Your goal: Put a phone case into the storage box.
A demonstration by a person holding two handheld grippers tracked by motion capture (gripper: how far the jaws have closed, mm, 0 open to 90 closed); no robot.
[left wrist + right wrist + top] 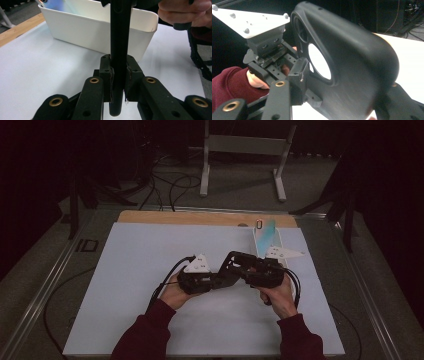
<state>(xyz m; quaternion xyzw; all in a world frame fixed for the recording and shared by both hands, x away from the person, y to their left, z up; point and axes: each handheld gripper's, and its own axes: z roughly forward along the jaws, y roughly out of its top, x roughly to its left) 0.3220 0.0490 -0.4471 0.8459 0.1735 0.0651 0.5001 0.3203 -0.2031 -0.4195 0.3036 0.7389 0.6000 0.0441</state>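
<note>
At the centre of the high view, the left gripper (216, 281) is clamping its jaws on a black plastic part (235, 266), while the right gripper's (252, 272) jaws are standing open around it above the bench (150, 265).

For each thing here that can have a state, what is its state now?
Black part: off the table, between the two grippers.
Left gripper: shut on the black part's thin edge.
Right gripper: around the part; whether its pads press cannot be told.
White bin: upright on the table, open on top.
</note>
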